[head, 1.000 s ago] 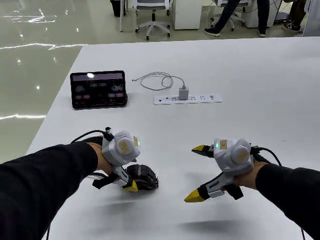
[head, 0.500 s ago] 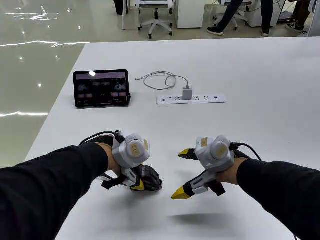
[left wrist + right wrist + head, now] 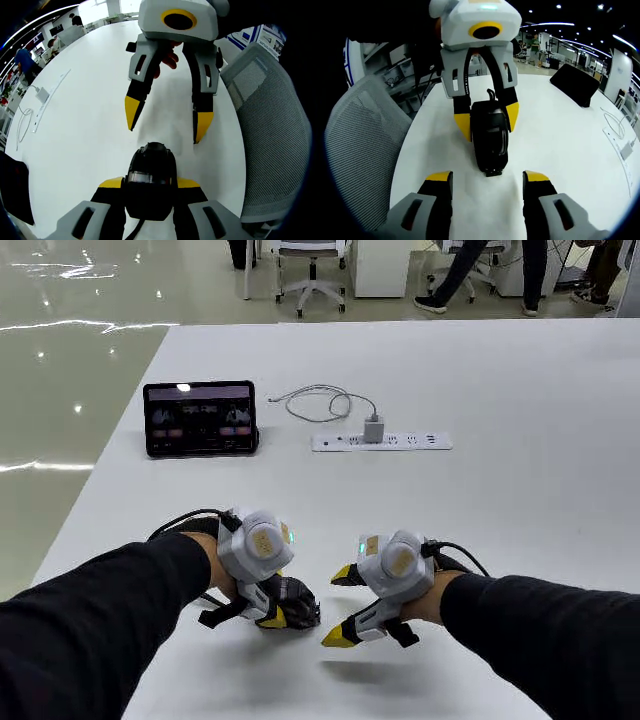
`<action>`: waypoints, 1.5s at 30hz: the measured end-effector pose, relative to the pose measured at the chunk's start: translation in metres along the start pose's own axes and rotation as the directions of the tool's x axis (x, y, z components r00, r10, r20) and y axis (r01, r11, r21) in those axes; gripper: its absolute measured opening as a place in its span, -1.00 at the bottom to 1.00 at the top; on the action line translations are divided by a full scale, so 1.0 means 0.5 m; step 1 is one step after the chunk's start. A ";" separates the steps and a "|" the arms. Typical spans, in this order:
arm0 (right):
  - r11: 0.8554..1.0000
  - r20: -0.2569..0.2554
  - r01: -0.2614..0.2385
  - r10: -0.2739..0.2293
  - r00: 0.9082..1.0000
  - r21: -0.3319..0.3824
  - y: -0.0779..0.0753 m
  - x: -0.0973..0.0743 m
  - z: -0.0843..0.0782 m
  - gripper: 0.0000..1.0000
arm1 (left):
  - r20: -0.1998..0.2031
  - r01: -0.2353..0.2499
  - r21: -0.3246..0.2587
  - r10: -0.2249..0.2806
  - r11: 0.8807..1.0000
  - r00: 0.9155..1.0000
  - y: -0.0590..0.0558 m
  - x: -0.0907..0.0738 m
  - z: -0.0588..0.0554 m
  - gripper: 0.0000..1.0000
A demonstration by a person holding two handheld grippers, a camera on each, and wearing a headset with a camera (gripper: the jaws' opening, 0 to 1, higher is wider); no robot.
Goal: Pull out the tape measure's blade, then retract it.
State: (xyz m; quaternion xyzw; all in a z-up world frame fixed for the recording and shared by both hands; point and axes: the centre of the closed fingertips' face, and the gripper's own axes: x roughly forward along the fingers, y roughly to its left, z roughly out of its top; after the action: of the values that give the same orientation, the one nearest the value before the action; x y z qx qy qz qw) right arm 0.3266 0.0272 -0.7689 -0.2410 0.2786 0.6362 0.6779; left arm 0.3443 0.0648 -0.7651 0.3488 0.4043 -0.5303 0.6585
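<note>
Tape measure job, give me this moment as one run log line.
left gripper: shut on tape measure | right gripper: open, jaws facing tape measure, apart from it | pull: not yet done

White table (image 3: 520,420). Far left on it: dark tablet (image 3: 200,418), propped up, screen lit. Right of the tablet and apart from it: white power strip (image 3: 381,441), lying flat. White charger (image 3: 373,427) plugged in near its middle; white cable (image 3: 315,402) looped on the tabletop just beyond. Past the far edge: glossy floor (image 3: 70,370), wheeled office chair (image 3: 307,260), a person's legs (image 3: 455,270). At the near edge: grey mesh chair (image 3: 272,115).
</note>
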 end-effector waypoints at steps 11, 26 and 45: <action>1.000 -0.008 -0.009 0.009 1.000 0.007 -0.020 0.021 0.001 -0.32 | 0.007 0.000 0.008 0.000 1.000 1.000 -0.001 0.000 0.000 -0.36; 0.996 -0.086 -0.007 -0.001 0.996 -0.094 -0.021 0.046 -0.024 -0.75 | 0.001 0.008 0.013 -0.008 1.000 1.000 0.001 0.003 0.000 -0.36; 1.000 -0.056 -0.016 0.016 0.998 -0.011 -0.018 0.038 -0.015 -0.85 | -0.012 0.000 0.009 0.000 1.000 1.000 0.000 0.001 -0.002 -0.36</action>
State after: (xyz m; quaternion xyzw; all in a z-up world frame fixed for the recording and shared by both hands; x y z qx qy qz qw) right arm 0.3360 0.0352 -0.7876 -0.2606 0.2957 0.6362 0.6632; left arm 0.3443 0.0654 -0.7662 0.3551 0.4059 -0.5300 0.6544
